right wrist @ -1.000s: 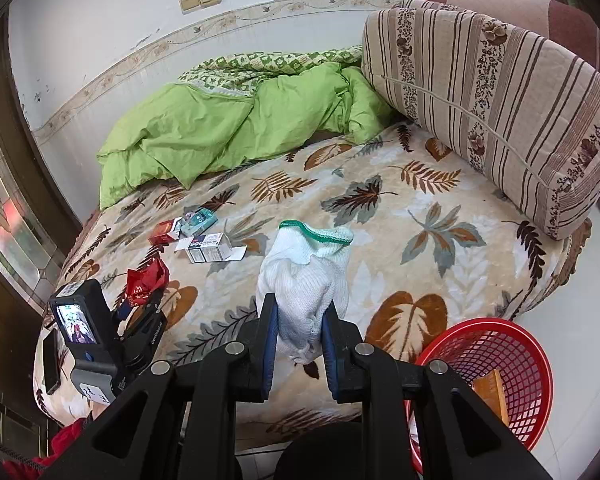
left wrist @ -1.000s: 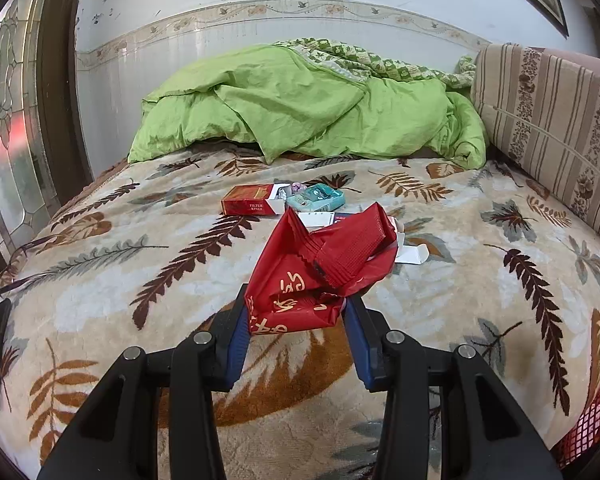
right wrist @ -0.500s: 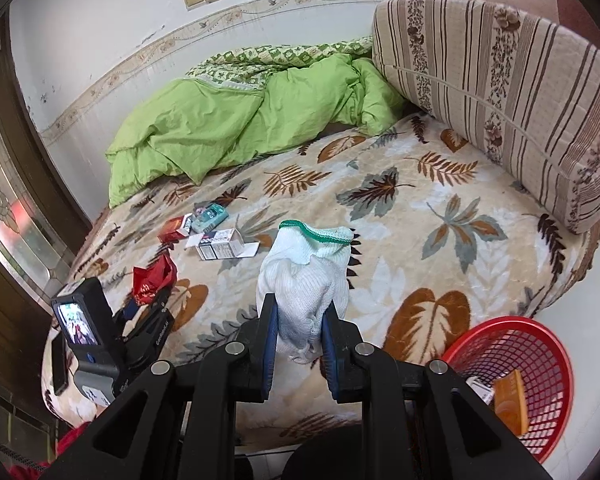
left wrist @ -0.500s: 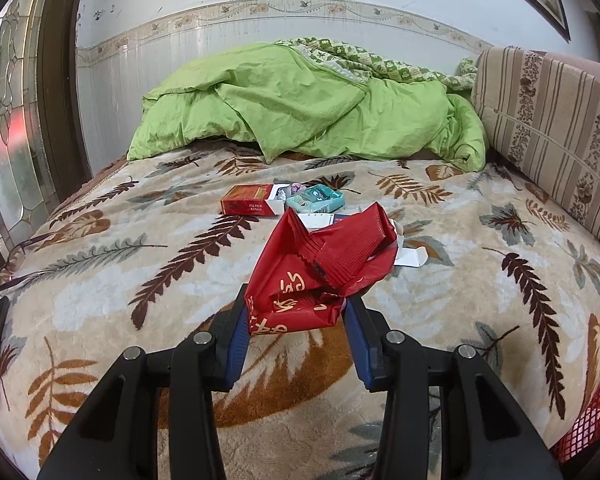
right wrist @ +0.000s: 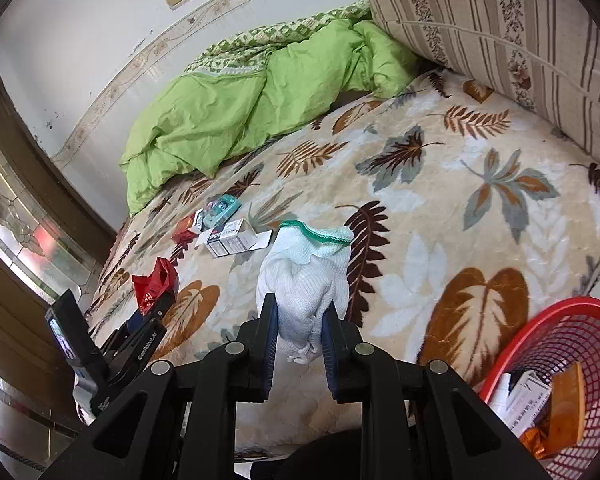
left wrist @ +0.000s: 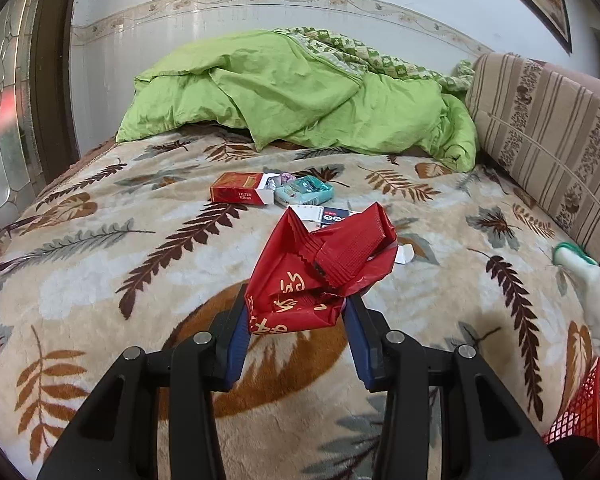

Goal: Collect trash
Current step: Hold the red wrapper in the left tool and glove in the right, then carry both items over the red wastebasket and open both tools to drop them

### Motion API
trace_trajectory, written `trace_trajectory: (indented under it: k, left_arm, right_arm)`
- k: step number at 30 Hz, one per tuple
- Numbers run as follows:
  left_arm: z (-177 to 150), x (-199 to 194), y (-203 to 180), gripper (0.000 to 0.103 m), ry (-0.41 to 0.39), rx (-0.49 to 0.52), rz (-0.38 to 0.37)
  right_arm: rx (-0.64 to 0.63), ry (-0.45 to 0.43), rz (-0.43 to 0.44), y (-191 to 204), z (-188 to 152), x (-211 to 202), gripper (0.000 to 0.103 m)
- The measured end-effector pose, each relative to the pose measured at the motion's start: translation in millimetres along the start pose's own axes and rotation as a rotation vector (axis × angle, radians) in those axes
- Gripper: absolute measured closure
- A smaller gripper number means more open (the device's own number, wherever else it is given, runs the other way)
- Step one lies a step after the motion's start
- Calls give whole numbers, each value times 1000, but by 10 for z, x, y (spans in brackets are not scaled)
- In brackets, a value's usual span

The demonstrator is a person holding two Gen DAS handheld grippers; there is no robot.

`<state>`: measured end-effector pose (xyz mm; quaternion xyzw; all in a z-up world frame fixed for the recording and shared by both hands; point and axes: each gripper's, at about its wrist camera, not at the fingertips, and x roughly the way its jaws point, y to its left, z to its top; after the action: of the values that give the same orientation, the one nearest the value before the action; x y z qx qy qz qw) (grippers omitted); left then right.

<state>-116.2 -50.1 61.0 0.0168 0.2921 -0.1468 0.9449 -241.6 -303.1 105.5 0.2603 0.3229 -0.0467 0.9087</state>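
Red wrapper (left wrist: 320,268) in left tongs (left wrist: 296,320), one glove (right wrist: 306,276) in right tongs (right wrist: 298,320)

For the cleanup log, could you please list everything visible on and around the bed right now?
wrapper: 1, red, held in left gripper
glove: 1, white, green cuff, held in right gripper
cigarette pack: 1, red, mid-bed
teal packet: 1, beside pack
small box: 1, white, mid-bed
basket: 1, red, beside bed, holds trash
duvet: 1, green, far end
cushion: 1, striped, bedside
left gripper: shut
right gripper: shut
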Motion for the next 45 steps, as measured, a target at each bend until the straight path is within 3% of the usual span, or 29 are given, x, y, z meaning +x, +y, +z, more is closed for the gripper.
trace_trajectory:
  k: [7,13,19,23,28,36,40,43,45]
  left_arm:
    - [21,-249,-344,61,-8,87,-90]
    - [115,-548,-825,61,3,166,-255]
    - [224,-858,-1384,61,47,243,-442]
    - [226,-983,-1804,61,126,278,-584]
    - [80,-1111,-2294,61,196,345,-695]
    - [-360,-1110,-2891,60,338,468,-773]
    - [-475,-1067,-2980,45,354,487,-774]
    - [-457,-1065,-2944,37,349,476,-788]
    - [-407,-1056,-2900,36,340,459,-783]
  right_arm:
    - [33,-11,41,-225,-6,-132,82]
    - [76,-57,29,-529,-39,-546,82]
    - [75,-117,-55,-800,-132,-1104,82]
    - [108,-146,-119,-1048,-225,-1470,82]
    - [171,-160,-184,-1340,-344,-1781,82]
    - [280,-133,-239,-1758,-555,-1856,81]
    - [317,-123,-257,-1881,-607,-1814,79]
    - [329,-115,-248,-1923,-613,-1801,73]
    - [320,-123,-251,-1909,-604,-1819,62]
